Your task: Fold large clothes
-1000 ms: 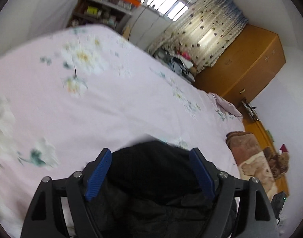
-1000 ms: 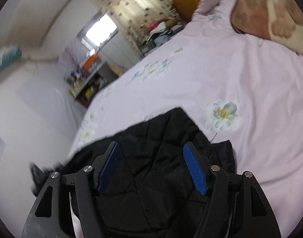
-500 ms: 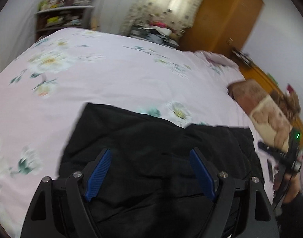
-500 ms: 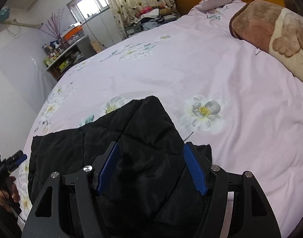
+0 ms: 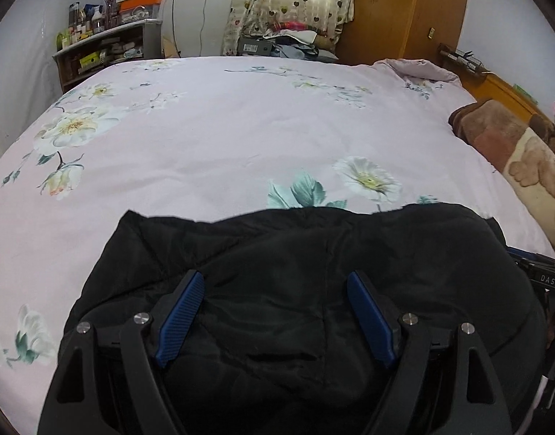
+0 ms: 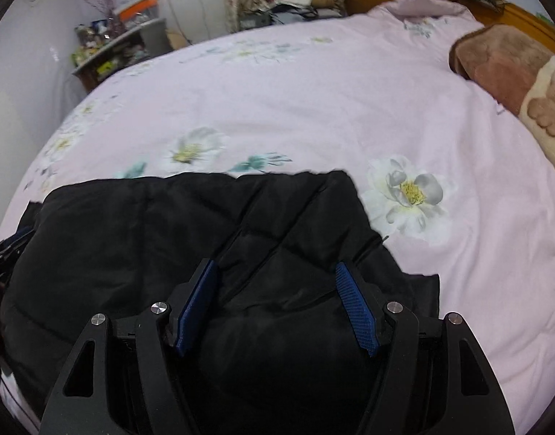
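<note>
**Now laying the black jacket flat on the bed**

Plainly, the black quilted jacket point(image 5: 313, 253) lies at the near edge of the bed point(image 5: 223, 127), on the pink flowered cover, its far hem running straight across both views. The left gripper point(image 5: 275, 311) hovers over the jacket's left part with its blue pads point(image 5: 181, 317) spread wide and nothing pinched between them; fabric only shows through the gap. The right gripper point(image 6: 277, 308) stands likewise over the right part, where a quilted panel comes to a corner near a white printed flower point(image 6: 410, 190); its jaws too stand apart, and no cloth seems clamped, though the fabric bulges up close beneath them.

My reading is that the garment is being spread before the first fold. To do this well, each gripper should come down on an outer edge or corner, not the thick middle, and close on one layer of the hem only. The padding is slippery and puffy, so a shallow bite may slide off. Pull both sides outward evenly to flatten the wrinkles near the middle, keeping the far hem straight. A brown blanket point(image 6: 513, 69) at the right lies well apart and should not interfere.
</note>
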`<state>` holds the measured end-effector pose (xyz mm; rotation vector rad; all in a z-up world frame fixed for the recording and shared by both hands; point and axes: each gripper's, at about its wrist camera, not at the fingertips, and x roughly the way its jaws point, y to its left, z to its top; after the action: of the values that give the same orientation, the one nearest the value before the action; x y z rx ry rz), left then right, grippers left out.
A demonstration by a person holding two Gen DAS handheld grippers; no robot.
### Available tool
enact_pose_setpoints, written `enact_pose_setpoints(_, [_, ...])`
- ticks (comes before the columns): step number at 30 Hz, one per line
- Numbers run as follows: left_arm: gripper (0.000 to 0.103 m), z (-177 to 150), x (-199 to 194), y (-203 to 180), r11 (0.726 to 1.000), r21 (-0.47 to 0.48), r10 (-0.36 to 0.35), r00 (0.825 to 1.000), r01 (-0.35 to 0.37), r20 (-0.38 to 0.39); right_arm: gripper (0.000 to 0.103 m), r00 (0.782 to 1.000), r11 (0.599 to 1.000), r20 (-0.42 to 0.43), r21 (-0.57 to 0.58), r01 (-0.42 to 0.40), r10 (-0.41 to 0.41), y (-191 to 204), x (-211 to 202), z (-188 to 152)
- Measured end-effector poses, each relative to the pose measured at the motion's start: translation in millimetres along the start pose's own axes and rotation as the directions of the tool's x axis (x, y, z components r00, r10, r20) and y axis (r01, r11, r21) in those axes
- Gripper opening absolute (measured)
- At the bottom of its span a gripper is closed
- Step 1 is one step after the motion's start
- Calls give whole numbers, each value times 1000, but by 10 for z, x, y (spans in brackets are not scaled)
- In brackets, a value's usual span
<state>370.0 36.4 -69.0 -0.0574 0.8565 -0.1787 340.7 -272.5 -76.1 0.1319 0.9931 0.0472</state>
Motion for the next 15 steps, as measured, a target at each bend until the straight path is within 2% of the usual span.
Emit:
enact_pose_setpoints(6, [84, -62, 127, 58, 1000, -30, 1, 1000, -1, 21, 67, 999, 999, 39, 36, 4, -5, -126, 136, -108])
enact_pose_setpoints(10, [84, -4, 113, 15, 1000, -20, 24, 1000, -24, -18, 67, 999, 999, 35, 34, 18, -19, -114, 136, -92])
enact_pose_setpoints(13, [84, 60, -43, 6, 1000, -11, 23, 999, -24, -31, 67, 999, 999, 15, 26, 39, -39, -70, 10, -20])
enact_pose_setpoints(15, [84, 85, -226, 33, 1000, -15, -2, 1000, 2, -2, 67, 998, 999, 53, 27, 44, -46, -8, -233, 20])
